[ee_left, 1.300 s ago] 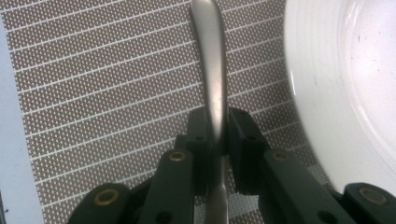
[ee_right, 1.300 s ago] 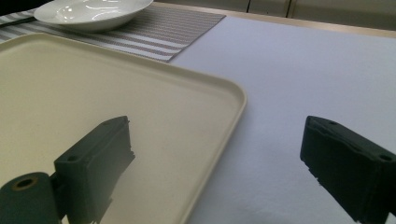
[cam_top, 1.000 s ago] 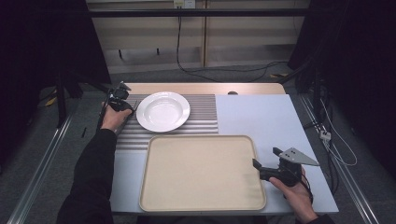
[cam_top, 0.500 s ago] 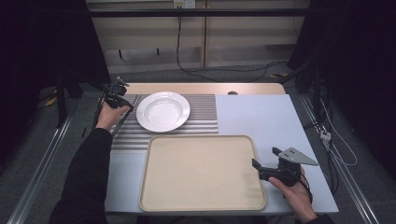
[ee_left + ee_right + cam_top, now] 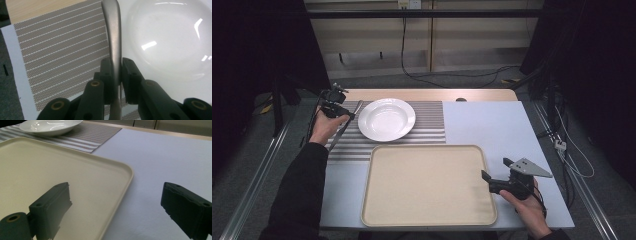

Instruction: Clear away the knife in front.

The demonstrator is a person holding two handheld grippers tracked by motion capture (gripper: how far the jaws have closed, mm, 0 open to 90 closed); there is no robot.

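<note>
From above, your left gripper (image 5: 343,113) holds a utensil (image 5: 346,125) beside the plate (image 5: 386,119). Along its jaws, the pads clamp the metal handle (image 5: 114,42). Your right gripper (image 5: 115,207) stands wide open over the tray (image 5: 50,170) edge.

The long grey utensil handle (image 5: 113,40) is brushed, matt metal. The round white plate (image 5: 170,42) is glossy and smooth, like glazed ceramic. The striped grey placemat (image 5: 60,57) has a fine woven texture. The beige rectangular tray (image 5: 45,172) looks like matt plastic.
</note>
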